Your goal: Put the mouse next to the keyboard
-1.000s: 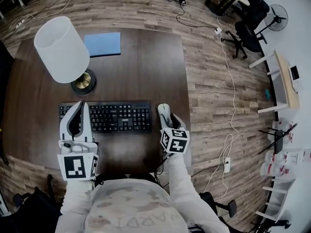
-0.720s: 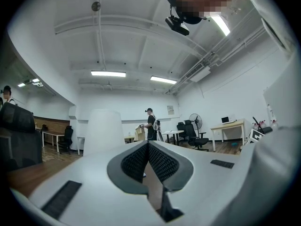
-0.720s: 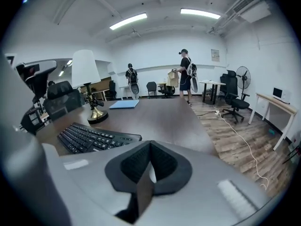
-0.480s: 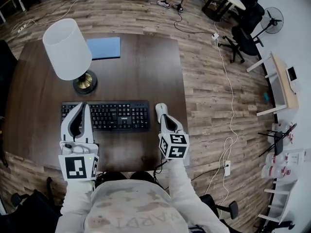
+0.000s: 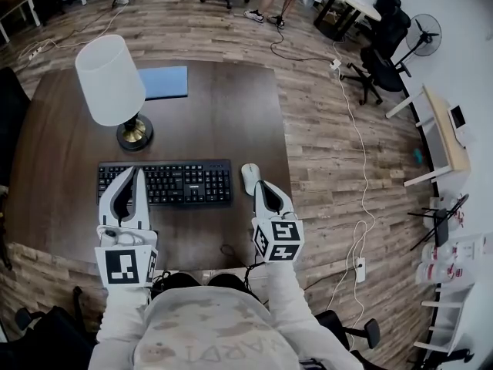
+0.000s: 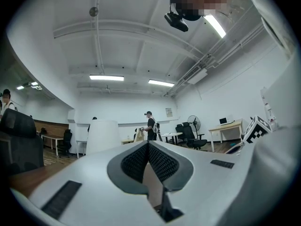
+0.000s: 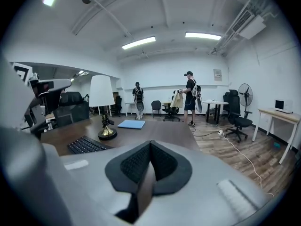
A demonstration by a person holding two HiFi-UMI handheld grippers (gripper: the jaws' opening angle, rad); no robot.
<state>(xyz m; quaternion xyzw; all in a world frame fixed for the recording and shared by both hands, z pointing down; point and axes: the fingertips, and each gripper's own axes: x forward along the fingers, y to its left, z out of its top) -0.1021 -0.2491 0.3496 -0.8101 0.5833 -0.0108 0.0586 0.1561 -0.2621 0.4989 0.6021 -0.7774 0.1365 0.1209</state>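
Note:
A white mouse (image 5: 249,177) lies on the dark wooden table (image 5: 231,114), just right of the black keyboard (image 5: 164,183) and close to its right end. My right gripper (image 5: 260,184) sits directly behind the mouse with its jaws shut and nothing between them; the right gripper view shows the pads meeting (image 7: 150,142) and the keyboard (image 7: 84,145) to the left, with the mouse hidden below. My left gripper (image 5: 132,171) rests over the keyboard's left end, also shut and empty (image 6: 148,142).
A white-shaded lamp (image 5: 112,79) with a brass base (image 5: 133,136) stands behind the keyboard. A blue pad (image 5: 163,82) lies at the table's far edge. The table's right edge runs just beside the mouse. Office chairs (image 5: 377,60), floor cables and standing people are beyond.
The right gripper's jaws have closed and drawn back toward me, off the mouse, which stays on the table beside the keyboard. The left gripper has kept its place.

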